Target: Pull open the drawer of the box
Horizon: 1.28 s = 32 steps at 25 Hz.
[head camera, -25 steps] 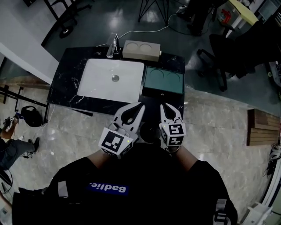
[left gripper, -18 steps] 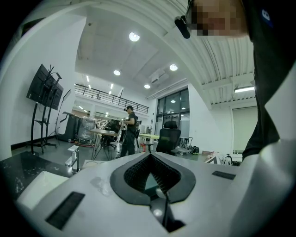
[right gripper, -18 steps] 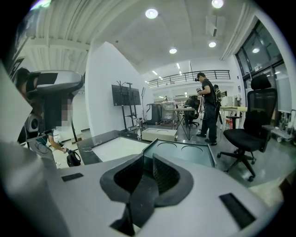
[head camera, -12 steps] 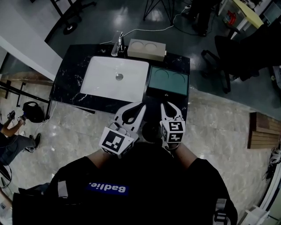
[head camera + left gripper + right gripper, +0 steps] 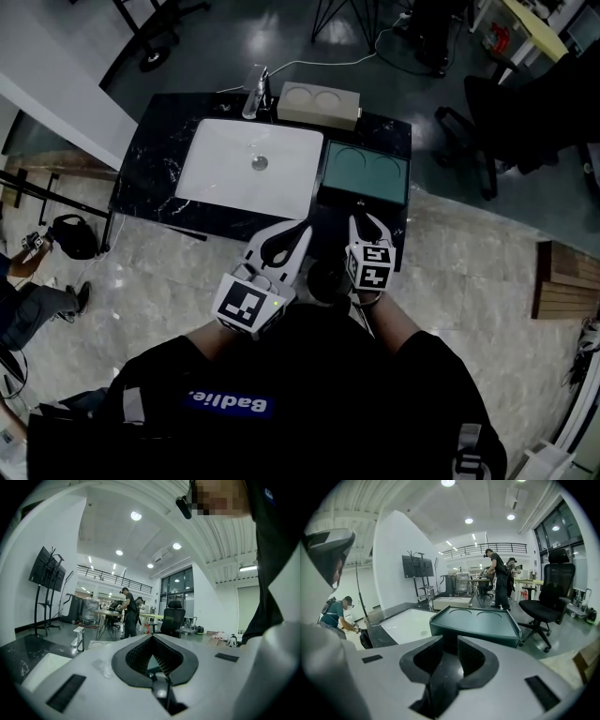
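Nearest, the left gripper (image 5: pixel 302 227) hangs over the pale stone floor (image 5: pixel 187 272) before the black marble counter (image 5: pixel 150 159), its jaws pressed together at the tips with nothing between them. The right gripper (image 5: pixel 367 225) reaches the counter's near edge; its jaws stand a narrow gap apart, holding nothing, aimed at the near face of the flat teal rectangular box (image 5: pixel 367 173). That box sits on the counter's right end, its rimmed top pressed with two round recesses, its dark front looking flush and shut. Just left lies the white rectangular sink (image 5: pixel 216 159). Behind stand a beige block with two round hollows (image 5: pixel 319 103) and a chrome faucet (image 5: pixel 253 94).
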Available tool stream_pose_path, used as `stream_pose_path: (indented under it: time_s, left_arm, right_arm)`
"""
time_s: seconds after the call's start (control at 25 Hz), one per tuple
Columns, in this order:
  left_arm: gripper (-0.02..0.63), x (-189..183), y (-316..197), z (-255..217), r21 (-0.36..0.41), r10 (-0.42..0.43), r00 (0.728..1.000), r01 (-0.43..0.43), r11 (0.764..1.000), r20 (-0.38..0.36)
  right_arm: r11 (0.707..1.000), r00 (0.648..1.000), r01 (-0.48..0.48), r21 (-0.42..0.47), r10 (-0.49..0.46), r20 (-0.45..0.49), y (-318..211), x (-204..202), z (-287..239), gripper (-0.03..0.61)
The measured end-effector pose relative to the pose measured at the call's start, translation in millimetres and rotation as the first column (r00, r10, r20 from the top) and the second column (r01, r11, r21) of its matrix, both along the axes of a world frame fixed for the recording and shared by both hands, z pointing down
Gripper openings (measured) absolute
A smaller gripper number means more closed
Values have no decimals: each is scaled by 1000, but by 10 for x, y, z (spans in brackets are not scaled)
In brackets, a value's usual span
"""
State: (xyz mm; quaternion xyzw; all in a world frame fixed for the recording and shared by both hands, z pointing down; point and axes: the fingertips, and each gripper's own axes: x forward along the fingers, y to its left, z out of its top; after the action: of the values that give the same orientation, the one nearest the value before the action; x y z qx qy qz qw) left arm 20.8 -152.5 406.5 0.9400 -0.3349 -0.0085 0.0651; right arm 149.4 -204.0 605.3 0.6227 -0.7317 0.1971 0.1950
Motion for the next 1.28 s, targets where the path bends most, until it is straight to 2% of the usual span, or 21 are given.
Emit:
stream_pose_path:
  time_s: [0.56, 0.6, 0.72, 0.96, 1.28]
  left_arm:
    - [-12, -73, 17, 31, -2, 1, 1000, -1, 1000, 10]
    - [-12, -78, 20, 30, -2, 1, 1000, -1, 1000, 11]
    - [-12, -93, 28, 21, -3, 0, 1000, 0, 1000, 12]
    - [-12, -124, 45, 44, -3, -2, 1000, 2, 1000, 16]
    - [-12, -181, 48, 90, -13, -9, 1000, 10, 1000, 28]
  right_arm:
    - [990, 994, -106, -88, 106, -2, -174, 191, 398, 74]
    - [988, 993, -114, -101, 115, 2, -186, 203, 432, 94]
    - [983, 991, -133, -125, 135, 8, -218, 228, 507, 98]
    - [977, 987, -162, -141, 163, -11, -263, 278, 620, 98]
    - [970, 982, -184, -158, 188, 8, -364, 279, 684, 98]
